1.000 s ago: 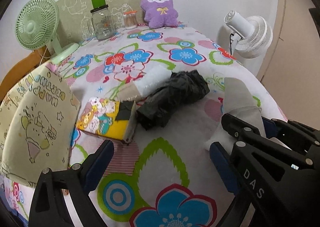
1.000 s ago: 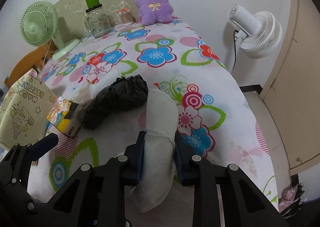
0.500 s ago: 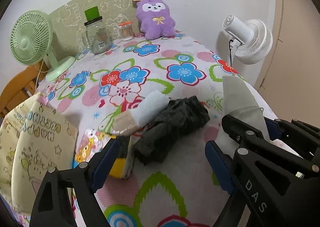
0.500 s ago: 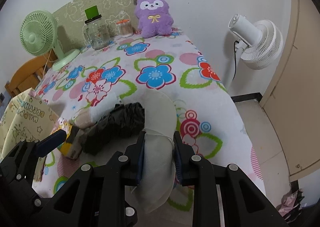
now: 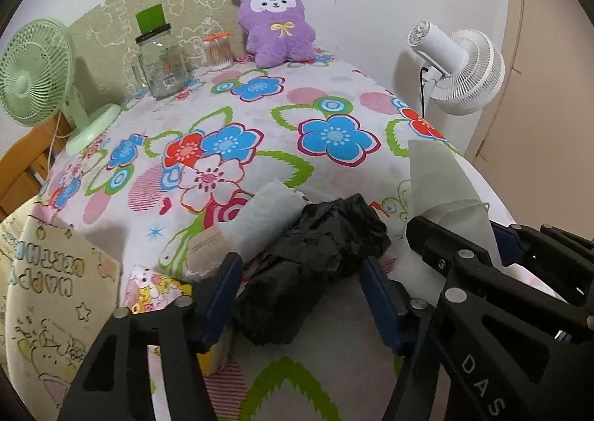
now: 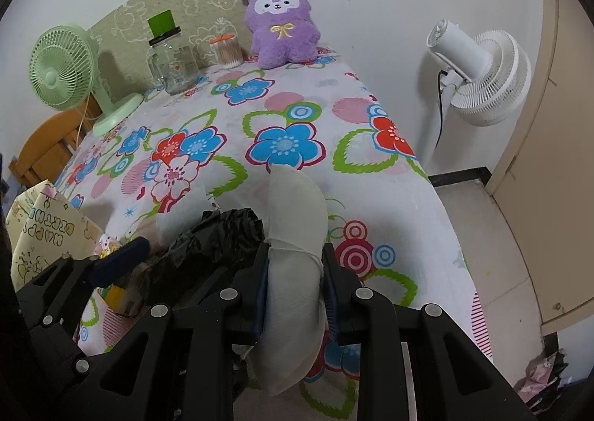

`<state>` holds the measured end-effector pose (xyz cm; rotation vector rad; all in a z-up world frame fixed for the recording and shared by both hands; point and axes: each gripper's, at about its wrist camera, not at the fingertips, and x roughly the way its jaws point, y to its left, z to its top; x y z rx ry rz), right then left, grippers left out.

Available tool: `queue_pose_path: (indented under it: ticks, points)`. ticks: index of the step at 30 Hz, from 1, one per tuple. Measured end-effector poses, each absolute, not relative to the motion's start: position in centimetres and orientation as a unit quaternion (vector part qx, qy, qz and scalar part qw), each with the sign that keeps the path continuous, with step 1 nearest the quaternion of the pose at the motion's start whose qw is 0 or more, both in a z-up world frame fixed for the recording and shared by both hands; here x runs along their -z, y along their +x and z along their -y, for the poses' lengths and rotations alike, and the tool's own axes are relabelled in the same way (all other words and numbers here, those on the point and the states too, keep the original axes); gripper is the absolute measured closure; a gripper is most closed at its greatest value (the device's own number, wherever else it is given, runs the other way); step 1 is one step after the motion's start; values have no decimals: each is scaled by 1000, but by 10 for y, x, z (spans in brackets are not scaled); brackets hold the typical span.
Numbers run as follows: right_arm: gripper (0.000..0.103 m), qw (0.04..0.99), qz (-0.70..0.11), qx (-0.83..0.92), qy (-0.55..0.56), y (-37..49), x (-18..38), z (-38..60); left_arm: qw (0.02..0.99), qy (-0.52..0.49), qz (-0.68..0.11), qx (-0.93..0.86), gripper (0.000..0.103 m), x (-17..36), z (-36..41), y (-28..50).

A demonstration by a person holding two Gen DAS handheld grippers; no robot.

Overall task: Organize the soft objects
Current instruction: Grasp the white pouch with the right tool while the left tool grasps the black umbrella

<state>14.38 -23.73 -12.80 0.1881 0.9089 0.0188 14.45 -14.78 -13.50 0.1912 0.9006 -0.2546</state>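
A crumpled black plastic bundle (image 5: 315,265) lies on the flowered tablecloth (image 5: 260,124). My left gripper (image 5: 302,294) is open, its blue pads on either side of the bundle's near end. My right gripper (image 6: 295,283) is shut on a white soft pouch (image 6: 297,231), held upright above the cloth; it also shows in the left wrist view (image 5: 441,179). A white and tan roll (image 5: 256,224) lies against the black bundle. A colourful yellow packet (image 5: 156,294) lies partly behind my left finger. A purple plush toy (image 5: 276,27) sits at the far edge.
A green desk fan (image 5: 33,75), a glass jar (image 5: 161,64) and a small cotton-swab jar (image 5: 217,53) stand at the back. A birthday gift bag (image 5: 48,309) stands at the left. A white floor fan (image 6: 479,79) is beyond the table's right edge.
My left gripper has moved forward and right until its pads straddle the black bundle. My right gripper has lifted the white pouch higher off the cloth.
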Motion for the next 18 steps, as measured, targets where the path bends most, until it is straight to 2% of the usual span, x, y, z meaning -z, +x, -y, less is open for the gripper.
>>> queue_pose_path:
  ticks: [6,8,14,18]
  points:
    - [75,889,-447,-9,95,147,132,239,883,91,-441,129,56,139,150,147]
    - [75,889,-448,-10,97,147,132,239,883,91,-442,131,68,139,150,146]
    - [75,889,-447,-9,98,146,132,240,882,92,-441,142,77,136,152,143]
    - [75,891,-444,-8,99,142,128,240,882,91,-437,150,78,131,152,138]
